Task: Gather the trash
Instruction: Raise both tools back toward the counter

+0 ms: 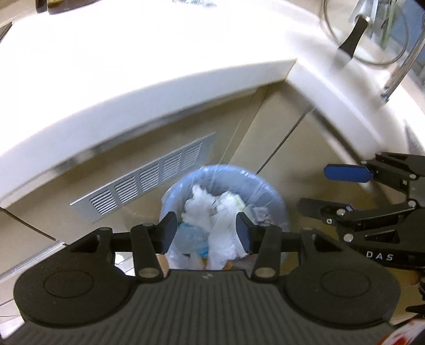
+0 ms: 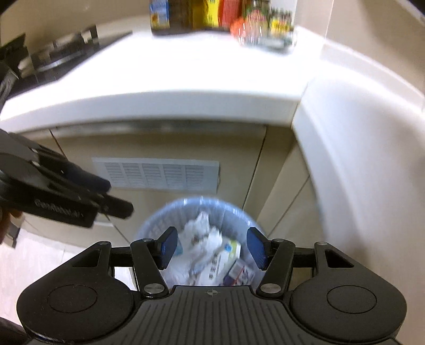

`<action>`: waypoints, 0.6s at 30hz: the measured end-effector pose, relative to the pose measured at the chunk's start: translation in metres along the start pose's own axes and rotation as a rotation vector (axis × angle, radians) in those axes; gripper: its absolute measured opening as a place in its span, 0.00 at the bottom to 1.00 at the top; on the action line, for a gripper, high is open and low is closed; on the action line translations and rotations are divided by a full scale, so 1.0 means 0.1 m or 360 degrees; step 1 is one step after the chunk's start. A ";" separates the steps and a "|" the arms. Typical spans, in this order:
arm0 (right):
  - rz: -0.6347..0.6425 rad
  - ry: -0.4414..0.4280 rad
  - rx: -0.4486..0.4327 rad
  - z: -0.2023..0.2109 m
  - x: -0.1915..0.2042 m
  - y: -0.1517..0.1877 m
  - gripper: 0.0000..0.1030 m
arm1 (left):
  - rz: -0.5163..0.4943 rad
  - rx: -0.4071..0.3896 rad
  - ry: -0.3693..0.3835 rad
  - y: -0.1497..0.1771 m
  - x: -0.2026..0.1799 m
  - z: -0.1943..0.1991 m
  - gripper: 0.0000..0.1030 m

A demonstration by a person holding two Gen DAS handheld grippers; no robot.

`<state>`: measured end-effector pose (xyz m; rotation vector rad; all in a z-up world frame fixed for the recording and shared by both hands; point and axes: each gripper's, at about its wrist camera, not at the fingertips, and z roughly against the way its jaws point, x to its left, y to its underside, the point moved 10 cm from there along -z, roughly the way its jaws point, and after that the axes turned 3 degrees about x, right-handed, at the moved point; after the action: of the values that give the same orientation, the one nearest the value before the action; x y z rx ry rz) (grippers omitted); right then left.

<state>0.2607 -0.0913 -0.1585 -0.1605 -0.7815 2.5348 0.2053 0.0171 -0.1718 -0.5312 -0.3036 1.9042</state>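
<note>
Overhead, both tongs (image 1: 206, 230) (image 2: 213, 247) tilted steeply down above the trash bin (image 2: 196, 212), spread and empty.

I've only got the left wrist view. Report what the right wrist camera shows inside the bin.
Observer: Printed cartons lie beside the crumpled paper in the bin.
Operator: Now describe the back of the counter.
Observer: Bottles and jars stand in a row at the back of the counter.
Operator: Tell me what's left of them.
Observer: A stove, at the counter's left end.
</note>
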 end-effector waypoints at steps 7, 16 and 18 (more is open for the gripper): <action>0.0018 -0.0007 -0.0254 0.57 -0.01 -0.36 0.56 | -0.0044 -0.0142 0.0058 -0.21 -0.15 0.49 0.43; -0.0316 -0.0076 -0.0486 0.85 -0.47 -0.98 0.57 | -0.0052 -0.0390 -0.0034 -0.84 -0.21 0.97 0.43; -0.0362 -0.0070 -0.0496 0.81 -0.62 -1.10 0.57 | -0.0021 -0.0442 -0.0085 -1.02 -0.14 1.00 0.43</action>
<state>0.3406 -0.0821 -0.0316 -0.1105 -1.1415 2.1993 0.2422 0.0464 -0.0361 -0.6603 -0.6109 1.8763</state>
